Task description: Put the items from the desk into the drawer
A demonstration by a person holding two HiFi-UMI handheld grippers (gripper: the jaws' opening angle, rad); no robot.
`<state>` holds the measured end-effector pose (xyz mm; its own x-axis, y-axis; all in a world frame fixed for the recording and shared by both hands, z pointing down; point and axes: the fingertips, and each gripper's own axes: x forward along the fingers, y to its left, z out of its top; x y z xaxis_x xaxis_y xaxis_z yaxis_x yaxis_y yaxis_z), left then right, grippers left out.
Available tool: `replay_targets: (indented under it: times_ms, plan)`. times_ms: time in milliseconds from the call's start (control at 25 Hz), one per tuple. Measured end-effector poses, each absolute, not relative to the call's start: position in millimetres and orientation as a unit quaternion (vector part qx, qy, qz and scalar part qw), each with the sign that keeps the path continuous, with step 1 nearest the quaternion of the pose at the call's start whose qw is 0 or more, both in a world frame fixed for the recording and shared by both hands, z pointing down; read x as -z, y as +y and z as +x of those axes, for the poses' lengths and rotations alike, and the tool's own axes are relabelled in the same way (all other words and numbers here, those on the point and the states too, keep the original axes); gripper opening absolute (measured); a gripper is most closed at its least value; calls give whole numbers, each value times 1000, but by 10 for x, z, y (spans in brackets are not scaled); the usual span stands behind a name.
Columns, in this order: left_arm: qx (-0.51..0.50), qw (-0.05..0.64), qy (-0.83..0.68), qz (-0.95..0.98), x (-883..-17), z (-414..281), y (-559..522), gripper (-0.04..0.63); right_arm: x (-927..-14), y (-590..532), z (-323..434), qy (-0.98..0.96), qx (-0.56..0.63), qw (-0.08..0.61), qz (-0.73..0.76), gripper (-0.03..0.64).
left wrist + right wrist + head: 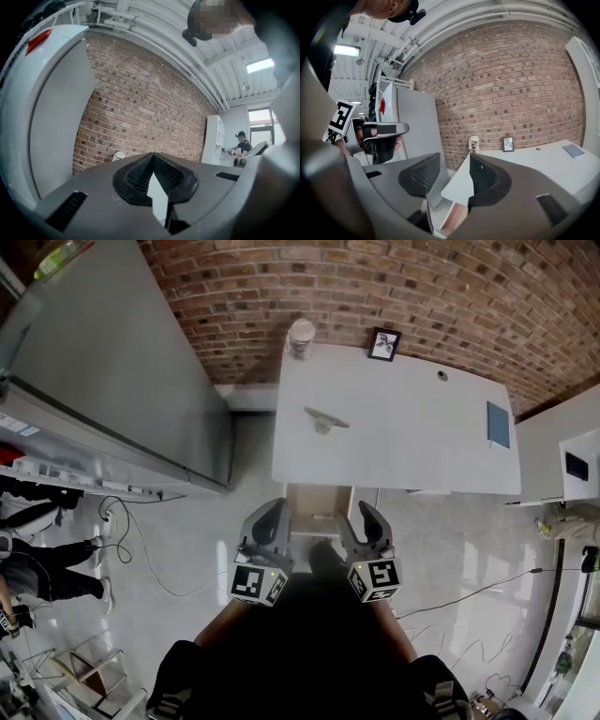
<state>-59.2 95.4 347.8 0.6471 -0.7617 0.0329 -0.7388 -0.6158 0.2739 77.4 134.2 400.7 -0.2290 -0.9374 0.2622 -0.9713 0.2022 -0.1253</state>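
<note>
Head view: nearest the person, the left gripper (267, 521) has its grey jaws pressed together on nothing. The right gripper (367, 524) beside it stands parted and empty. Just ahead of both, a pale wooden drawer (317, 512) sits pulled out from under the white rectangular desk (403, 460). On the desk lie a small grey bar-shaped object (324, 418) and, farther right, a blue notebook (498, 424). At the far edge, by the red brick wall (375, 287), stand a white jar (301, 337) and a black-framed picture (384, 343).
</note>
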Motion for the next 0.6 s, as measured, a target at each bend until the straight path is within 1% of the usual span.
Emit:
replay_targets:
  times_ms: [320,600]
  plan:
    - [35,134,-439,888,-3508,-439,801,2,-4199,1037,989,-785,-143,97,595,172]
    - [28,140,-472,870,-3521,-197,600,2,-4357,542,1188,-805,-145,116,564,172]
